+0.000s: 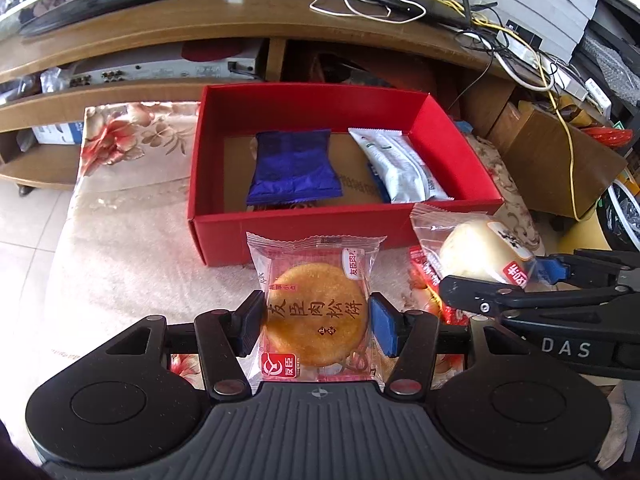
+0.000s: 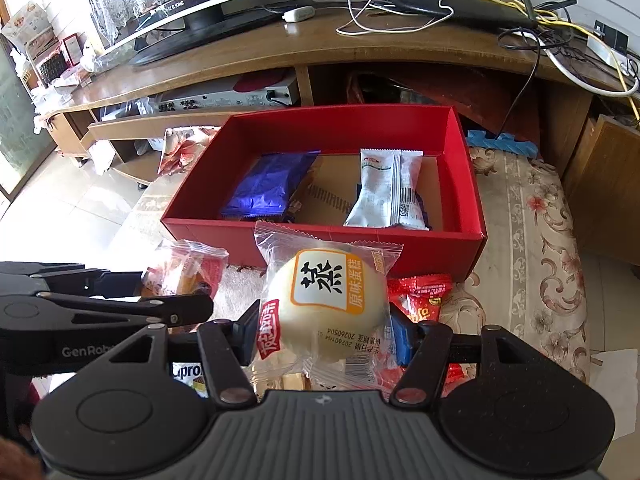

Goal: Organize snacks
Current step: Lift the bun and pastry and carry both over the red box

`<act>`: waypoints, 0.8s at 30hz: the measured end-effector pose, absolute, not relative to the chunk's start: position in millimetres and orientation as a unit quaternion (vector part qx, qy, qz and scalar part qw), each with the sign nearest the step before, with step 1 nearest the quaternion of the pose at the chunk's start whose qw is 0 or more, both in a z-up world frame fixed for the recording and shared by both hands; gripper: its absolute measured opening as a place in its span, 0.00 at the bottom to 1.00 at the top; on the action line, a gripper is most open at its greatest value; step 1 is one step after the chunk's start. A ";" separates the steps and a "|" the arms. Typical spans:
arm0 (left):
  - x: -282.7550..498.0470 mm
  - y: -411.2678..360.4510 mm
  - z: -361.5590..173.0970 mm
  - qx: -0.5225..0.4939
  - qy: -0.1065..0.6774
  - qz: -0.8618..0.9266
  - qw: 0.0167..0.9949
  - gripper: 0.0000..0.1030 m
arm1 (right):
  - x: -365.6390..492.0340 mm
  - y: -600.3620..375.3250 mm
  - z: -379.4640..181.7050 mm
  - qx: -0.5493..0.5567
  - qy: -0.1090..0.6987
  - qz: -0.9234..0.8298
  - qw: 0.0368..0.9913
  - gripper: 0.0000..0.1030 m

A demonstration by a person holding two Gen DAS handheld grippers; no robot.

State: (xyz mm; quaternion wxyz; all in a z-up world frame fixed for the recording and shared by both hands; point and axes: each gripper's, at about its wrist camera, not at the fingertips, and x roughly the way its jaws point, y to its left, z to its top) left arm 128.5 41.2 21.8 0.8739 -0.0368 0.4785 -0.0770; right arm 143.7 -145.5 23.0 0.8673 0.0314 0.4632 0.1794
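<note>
My left gripper point(image 1: 316, 322) is shut on a clear packet with a round golden meat-floss cake point(image 1: 316, 312), held just in front of the open red box point(image 1: 280, 236). My right gripper point(image 2: 326, 330) is shut on a clear packet with a pale round steamed cake point(image 2: 328, 300), also held before the red box point(image 2: 400, 248). That cake shows in the left wrist view point(image 1: 476, 252) too, with the right gripper point(image 1: 520, 284) on it. In the box lie a blue packet point(image 1: 294, 168) point(image 2: 268, 184) and a white packet point(image 1: 400, 166) point(image 2: 386, 188).
Red snack packets point(image 2: 420, 296) and an orange-red packet point(image 2: 188, 268) lie on the floral cloth point(image 2: 528, 240) under the grippers. A wooden TV stand point(image 1: 200, 24) with cables point(image 1: 500, 36) stands behind the box. A cardboard box point(image 1: 560, 160) stands at the right.
</note>
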 end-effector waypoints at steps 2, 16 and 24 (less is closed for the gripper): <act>129.3 40.2 24.0 -0.037 0.475 -0.077 0.876 0.61 | 143.9 -145.5 24.6 0.032 0.461 0.179 0.869 0.55; 150.0 30.4 38.6 -0.041 0.448 -0.073 0.890 0.61 | 167.5 -151.4 38.0 0.056 0.447 0.174 0.876 0.42; 149.3 37.4 18.3 -0.050 0.486 -0.089 0.868 0.61 | 136.2 -168.4 6.8 0.025 0.513 0.166 0.842 0.43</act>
